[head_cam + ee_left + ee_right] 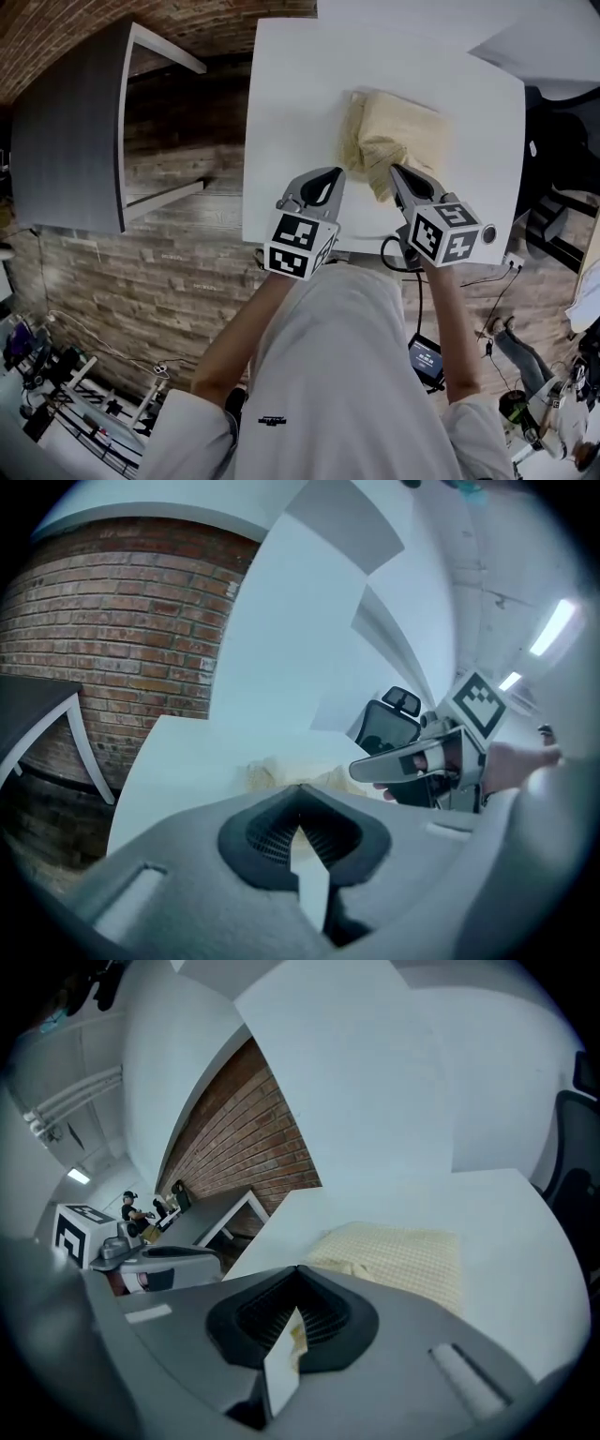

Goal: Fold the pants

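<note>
The pants [401,129] lie bundled on the desk [291,103], and their near edge looks lumpy. Your left hand-held gripper [335,174] and right hand-held gripper [397,172] are both clenched and empty beside them. Open the right one wide before pinching that loose flap, then lay the flap flat.

We reach our left arm [241,328] and right arm [448,323] forward; left tongs [335,172] and right tongs [395,170] angle downward, jaws closed together (tips near each other, not touching).
</note>
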A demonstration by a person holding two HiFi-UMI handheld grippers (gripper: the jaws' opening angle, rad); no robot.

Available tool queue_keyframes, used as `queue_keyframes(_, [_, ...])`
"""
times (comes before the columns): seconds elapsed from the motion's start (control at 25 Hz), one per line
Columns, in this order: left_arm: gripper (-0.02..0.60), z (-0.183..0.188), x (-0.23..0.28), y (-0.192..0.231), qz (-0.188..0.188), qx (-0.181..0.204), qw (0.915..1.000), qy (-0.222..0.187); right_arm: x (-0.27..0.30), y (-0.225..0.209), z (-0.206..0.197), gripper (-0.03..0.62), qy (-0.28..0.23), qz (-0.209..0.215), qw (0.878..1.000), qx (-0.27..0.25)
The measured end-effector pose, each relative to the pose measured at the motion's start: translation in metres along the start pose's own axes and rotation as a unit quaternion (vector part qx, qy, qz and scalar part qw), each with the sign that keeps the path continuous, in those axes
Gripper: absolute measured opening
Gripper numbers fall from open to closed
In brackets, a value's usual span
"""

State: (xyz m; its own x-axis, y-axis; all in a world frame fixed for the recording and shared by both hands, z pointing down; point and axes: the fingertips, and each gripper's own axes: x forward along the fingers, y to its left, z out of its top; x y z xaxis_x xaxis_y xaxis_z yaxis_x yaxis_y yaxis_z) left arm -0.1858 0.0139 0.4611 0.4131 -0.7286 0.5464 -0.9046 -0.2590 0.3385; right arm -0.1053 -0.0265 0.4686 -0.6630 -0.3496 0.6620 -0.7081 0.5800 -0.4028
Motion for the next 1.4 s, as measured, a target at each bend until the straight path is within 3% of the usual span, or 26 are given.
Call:
queue_keyframes(0.16, [0.009,-0.003,0.007,-0.028,-0.019,0.027,0.9993,0.016,-0.028,-0.020,-0.012,0.012,0.003,-0.019,1.000,-0.003])
queue_keyframes(0.36, [0.163,-0.013,0.037,-0.065,-0.029,0.076,0.9950,0.057,-0.050,-0.041,-0.029,0.059,0.021,-0.029,0.999,-0.017])
queue_keyframes(0.6, [0.344,-0.034,0.097,-0.073,0.018,0.154,0.9823,0.105,-0.060,-0.050,-0.051,0.069,0.041,-0.036,0.998,-0.026])
queue_keyframes(0.68, [0.323,-0.037,0.106,-0.065,0.055,0.162,0.9792,0.109,-0.064,-0.051,-0.058,0.069,0.043,-0.037,0.998,-0.021])
queue_keyframes(0.84, [0.097,-0.037,0.099,-0.043,0.115,0.159,0.9747,0.107,-0.064,-0.064,-0.067,0.069,0.052,-0.042,0.998,-0.021])
queue_keyframes(0.88, [0.064,-0.039,0.096,-0.037,0.123,0.155,0.9742,0.109,-0.061,-0.069,-0.068,0.069,0.055,-0.045,0.997,-0.023])
queue_keyframes(1.2, [0.049,-0.097,0.064,0.003,0.154,0.091,0.9705,0.162,-0.043,-0.090,-0.077,0.074,0.086,-0.056,0.994,-0.031])
queue_keyframes(1.4, [0.081,-0.104,0.060,0.016,0.151,0.058,0.9749,0.154,-0.033,-0.087,-0.081,0.074,0.092,-0.057,0.994,-0.032])
